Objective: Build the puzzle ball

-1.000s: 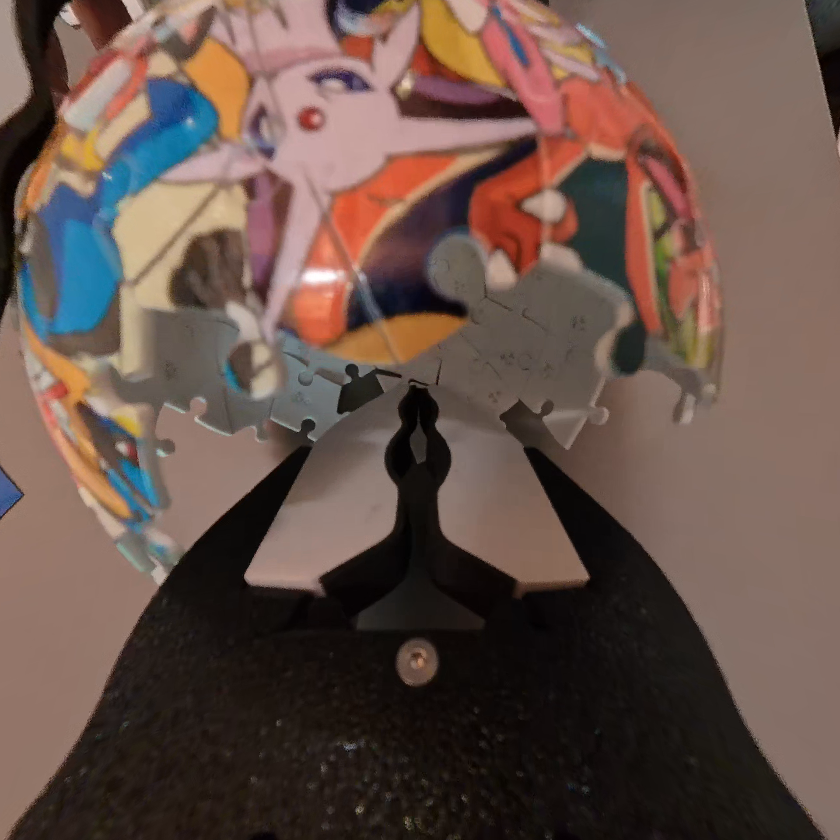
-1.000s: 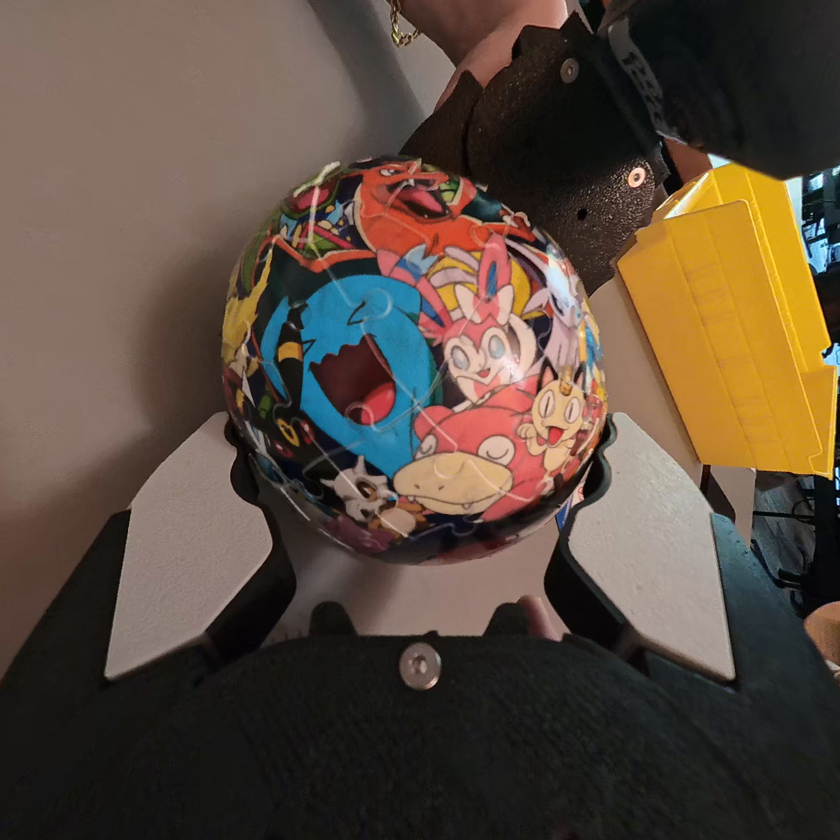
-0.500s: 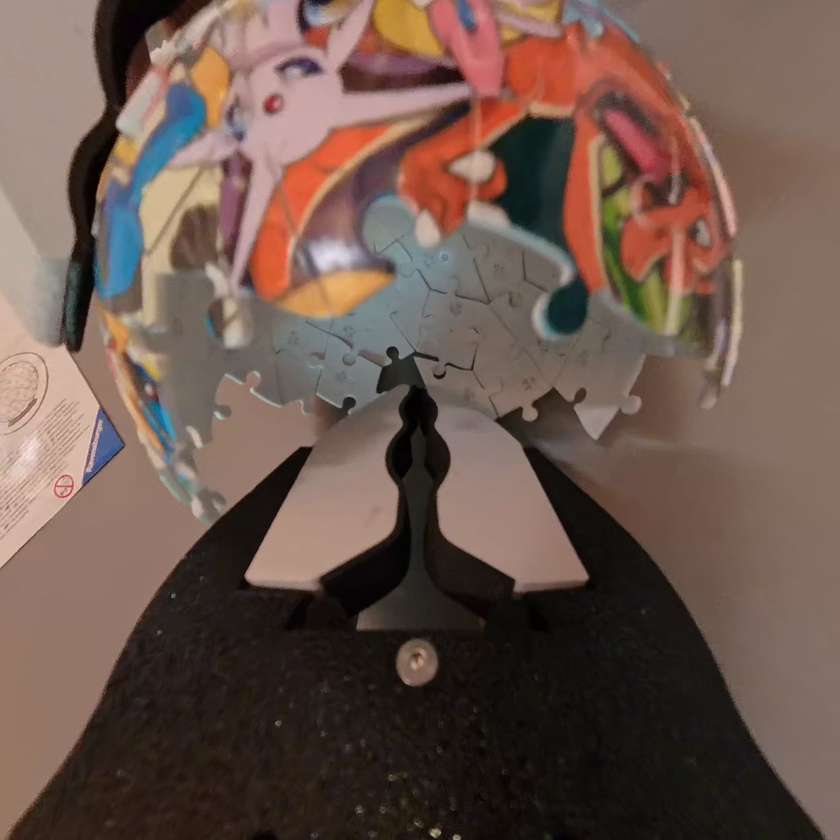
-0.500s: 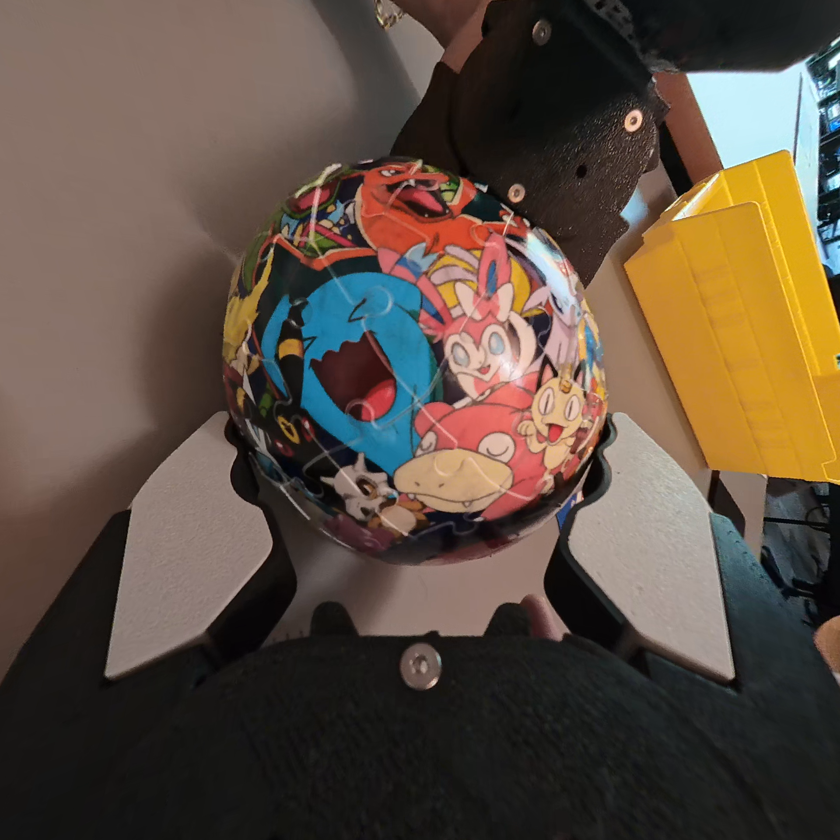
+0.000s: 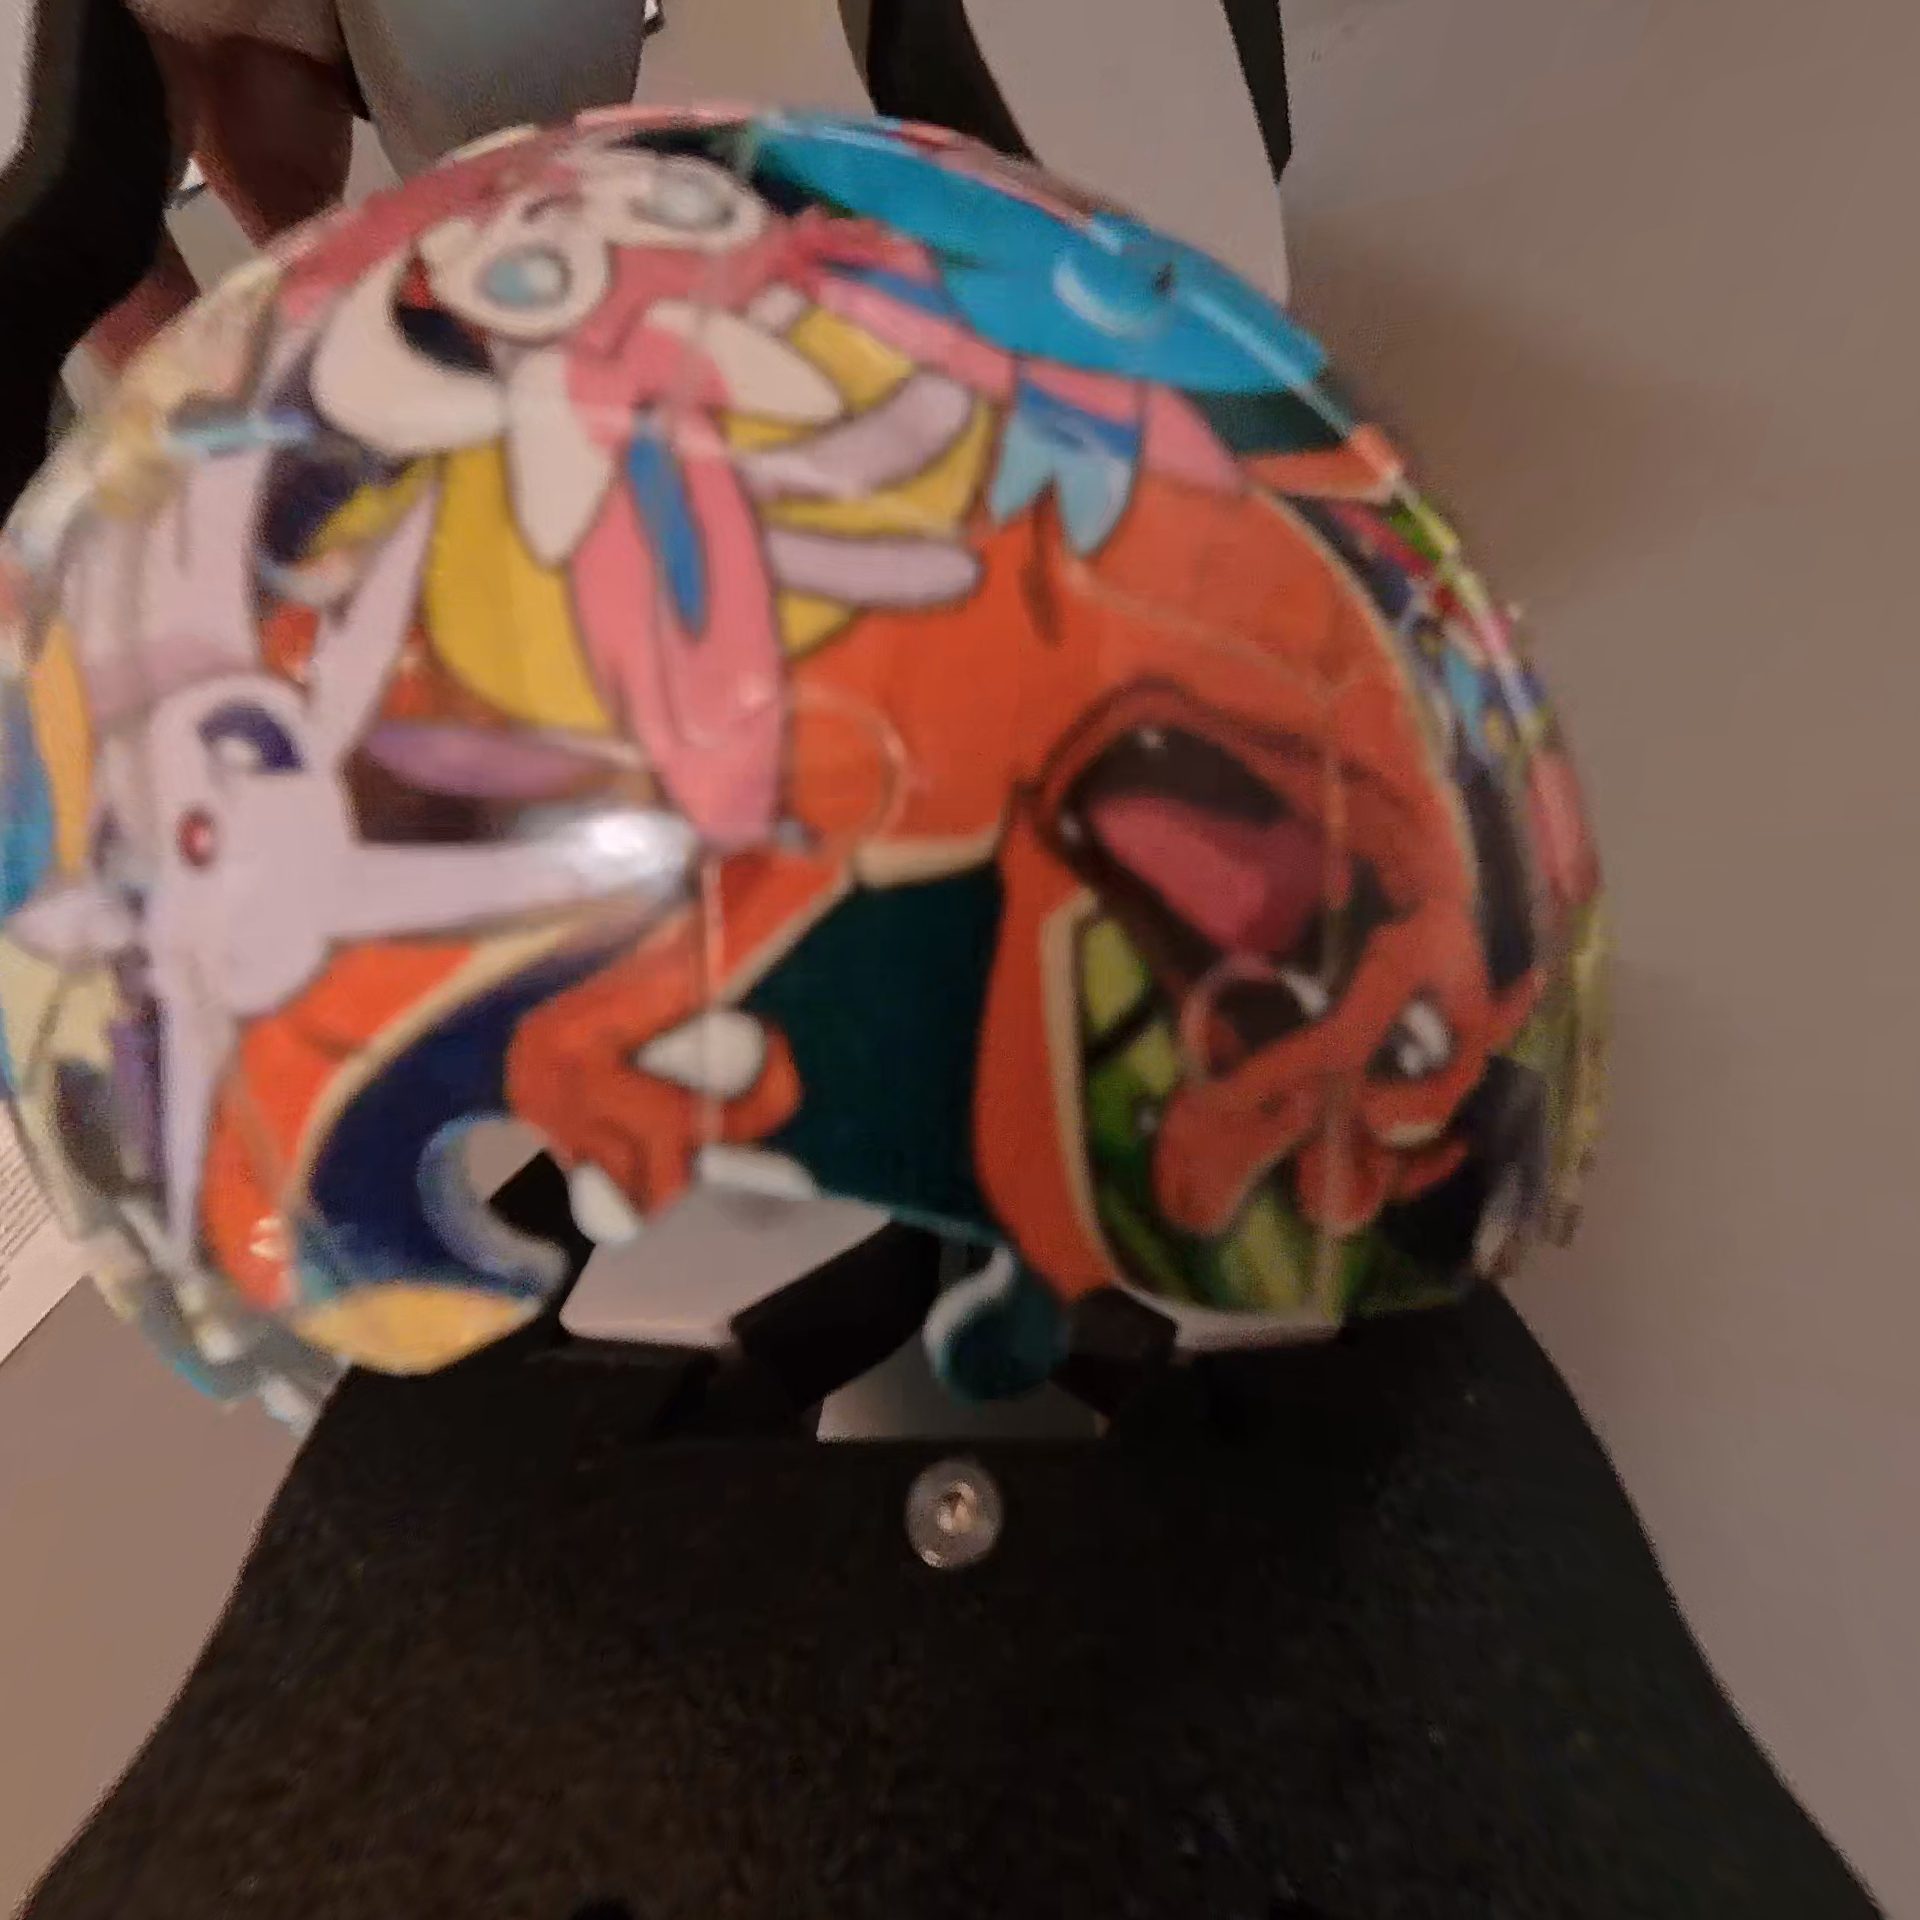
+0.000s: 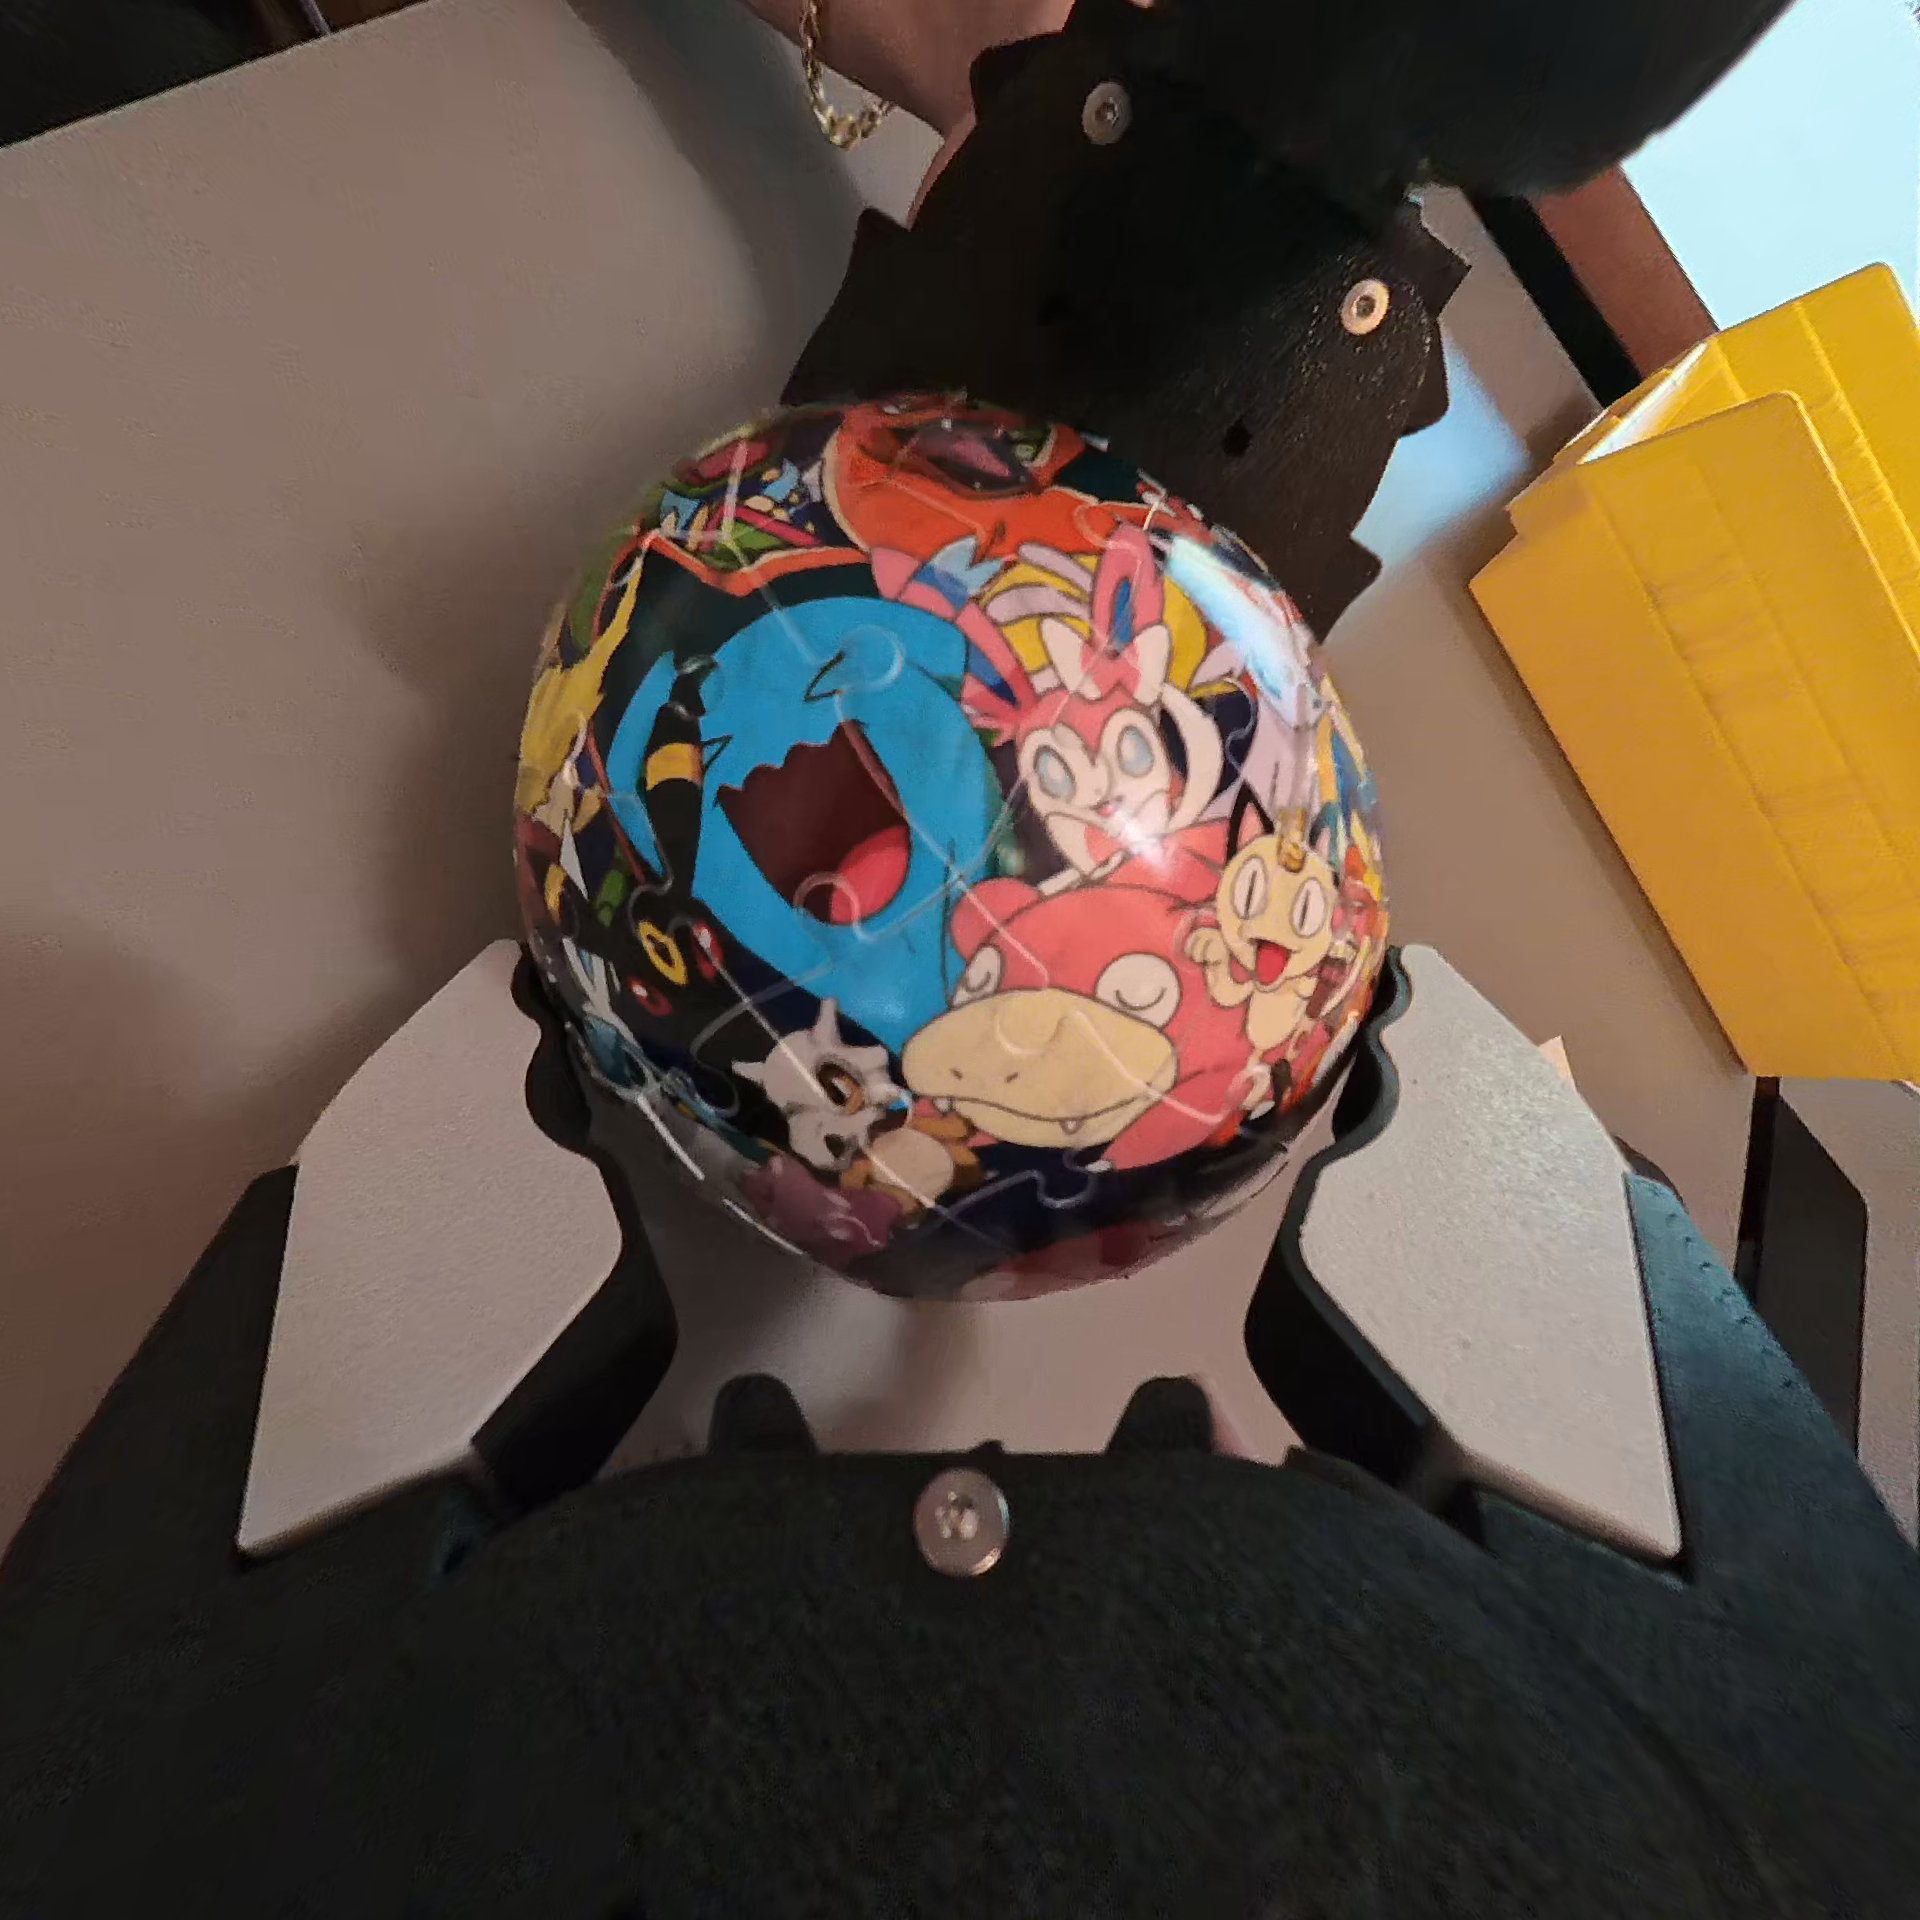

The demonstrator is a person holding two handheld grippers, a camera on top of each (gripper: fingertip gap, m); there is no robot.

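Observation:
The puzzle ball [image 6: 935, 831], a glossy sphere printed with cartoon creatures, sits between the two fingers of my right gripper [image 6: 961, 997], which is shut on its sides above the grey table. In the left wrist view the ball [image 5: 831, 727] fills the frame, blurred, with a jagged unfinished rim at the bottom. The left gripper's fingers [image 5: 644, 1283] reach under that rim. Their bases stand close together and their tips are hidden behind the shell. The left gripper's black body [image 6: 1143, 343] shows behind the top of the ball in the right wrist view.
Yellow plastic bins [image 6: 1714, 675] stand at the right. A printed leaflet [image 5: 21, 1247] lies at the left edge. The grey table [image 6: 260, 520] stretches to the left. A person's hand with a chain bracelet [image 6: 842, 94] is at the top. Spacing between my two grippers at the tips: around 5 cm.
In the left wrist view the ball's grey inner side has gone out of sight and the printed shell now covers the fingertips. The right gripper keeps the same hold.

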